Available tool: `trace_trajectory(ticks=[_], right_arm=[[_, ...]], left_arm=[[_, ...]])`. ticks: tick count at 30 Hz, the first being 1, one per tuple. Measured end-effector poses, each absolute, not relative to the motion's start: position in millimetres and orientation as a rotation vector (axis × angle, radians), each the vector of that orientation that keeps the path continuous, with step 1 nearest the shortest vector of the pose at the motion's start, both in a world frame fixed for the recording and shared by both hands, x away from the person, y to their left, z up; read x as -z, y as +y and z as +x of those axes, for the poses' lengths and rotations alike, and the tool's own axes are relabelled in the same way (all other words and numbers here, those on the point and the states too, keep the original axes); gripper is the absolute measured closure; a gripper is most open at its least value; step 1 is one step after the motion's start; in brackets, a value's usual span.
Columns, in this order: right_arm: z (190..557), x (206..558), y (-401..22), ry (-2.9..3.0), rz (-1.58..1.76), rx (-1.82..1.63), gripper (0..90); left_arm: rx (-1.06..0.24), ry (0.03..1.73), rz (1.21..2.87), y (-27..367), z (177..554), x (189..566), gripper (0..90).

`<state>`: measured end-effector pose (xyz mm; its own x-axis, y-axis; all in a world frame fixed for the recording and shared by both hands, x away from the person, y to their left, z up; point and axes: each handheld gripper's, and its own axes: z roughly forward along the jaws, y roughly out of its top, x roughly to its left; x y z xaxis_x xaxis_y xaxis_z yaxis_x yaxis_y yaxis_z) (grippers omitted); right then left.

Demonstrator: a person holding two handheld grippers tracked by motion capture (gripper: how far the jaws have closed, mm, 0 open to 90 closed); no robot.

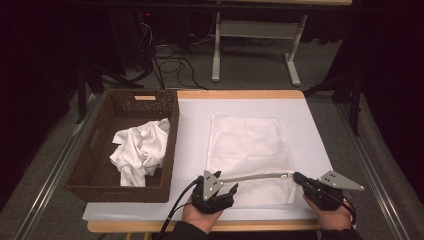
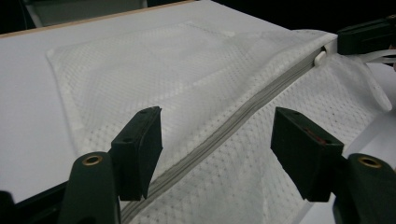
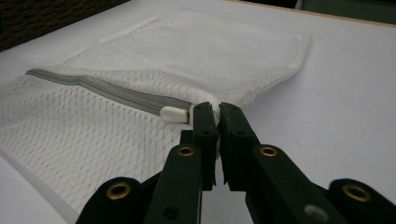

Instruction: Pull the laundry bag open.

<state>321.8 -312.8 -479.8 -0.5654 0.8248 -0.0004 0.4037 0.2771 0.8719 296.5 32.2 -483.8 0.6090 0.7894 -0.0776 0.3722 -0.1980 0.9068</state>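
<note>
The mesh laundry bag (image 1: 248,150) lies flat on the white table cover (image 1: 192,145), just right of the wicker basket (image 1: 90,165) that holds a crumpled white garment (image 1: 140,150). Its grey zipper (image 1: 252,176) runs across the bag's near end, left to right, lifted a little off the cover. The right gripper (image 1: 300,178) is pinched tight on the bag's edge at the zipper's right end, beside the white zipper stop (image 3: 173,113). The left gripper (image 1: 226,192) hangs over the zipper's left end with jaws partly apart and nothing between them; the zipper passes beneath the gap. It looks the nearer one to take hold there
</note>
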Motion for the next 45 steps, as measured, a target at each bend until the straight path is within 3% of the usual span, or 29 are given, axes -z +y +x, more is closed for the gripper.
trace_trajectory(ticks=[19,33,45], right_arm=[[320,478,-313,2.109,1.074,-1.252,87.1],[319,476,-311,2.118,1.043,-1.272,87.3],[318,475,-309,2.121,1.017,-1.269,87.4]], left_arm=[[-0.474,0.866,1.859,-5,307,493,37.6],[-0.398,0.799,1.858,-38,315,497,45.5],[-0.350,0.765,1.858,-60,325,497,58.1]])
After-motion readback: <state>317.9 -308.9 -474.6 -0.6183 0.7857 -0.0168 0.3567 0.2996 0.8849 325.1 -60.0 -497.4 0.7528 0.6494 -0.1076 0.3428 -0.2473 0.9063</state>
